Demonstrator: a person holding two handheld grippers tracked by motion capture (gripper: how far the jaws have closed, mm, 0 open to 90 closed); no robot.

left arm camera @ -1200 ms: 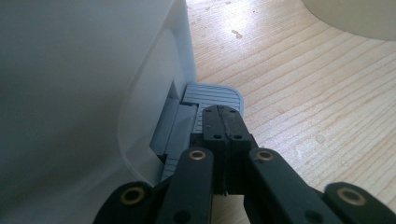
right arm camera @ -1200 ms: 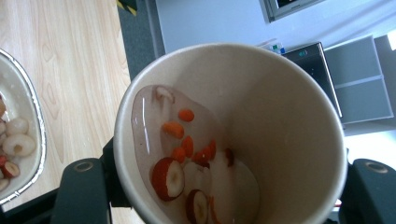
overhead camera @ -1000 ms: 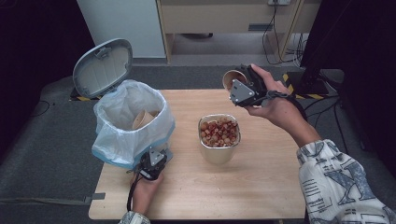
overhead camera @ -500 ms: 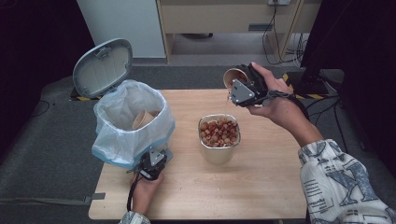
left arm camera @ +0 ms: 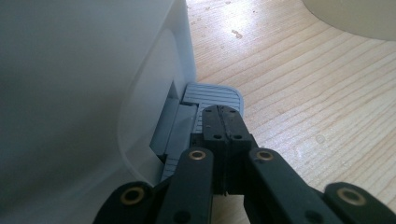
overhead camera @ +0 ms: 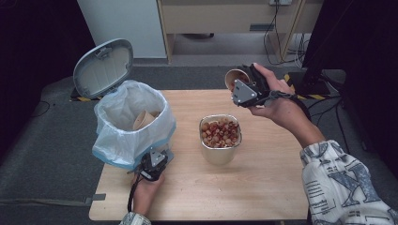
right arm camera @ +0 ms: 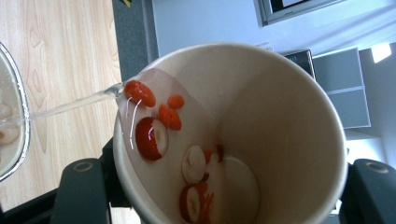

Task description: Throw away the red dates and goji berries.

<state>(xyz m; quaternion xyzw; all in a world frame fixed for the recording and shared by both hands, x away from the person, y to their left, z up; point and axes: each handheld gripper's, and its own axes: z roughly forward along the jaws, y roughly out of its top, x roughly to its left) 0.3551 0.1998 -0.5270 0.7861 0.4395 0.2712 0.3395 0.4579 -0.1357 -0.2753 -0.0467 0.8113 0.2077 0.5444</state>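
My right gripper (overhead camera: 241,80) is shut on a tilted paper cup (overhead camera: 236,77) above the table's far side. In the right gripper view the cup (right arm camera: 261,116) holds pale liquid with red fruit pieces and white slices. A thin stream (right arm camera: 70,106) runs from its lip toward a metal container (right arm camera: 11,135). That container (overhead camera: 219,154) stands mid-table, filled with red and pale pieces. My left gripper (overhead camera: 152,165) is shut, its tips (left arm camera: 222,119) on the grey foot pedal (left arm camera: 212,95) of a white bin (overhead camera: 131,124).
The bin has a clear bag liner and its lid (overhead camera: 103,68) stands up; a paper cup (overhead camera: 143,119) lies inside. The wooden table (overhead camera: 263,187) has bare room at the front right. Dark floor surrounds it, with a cabinet behind.
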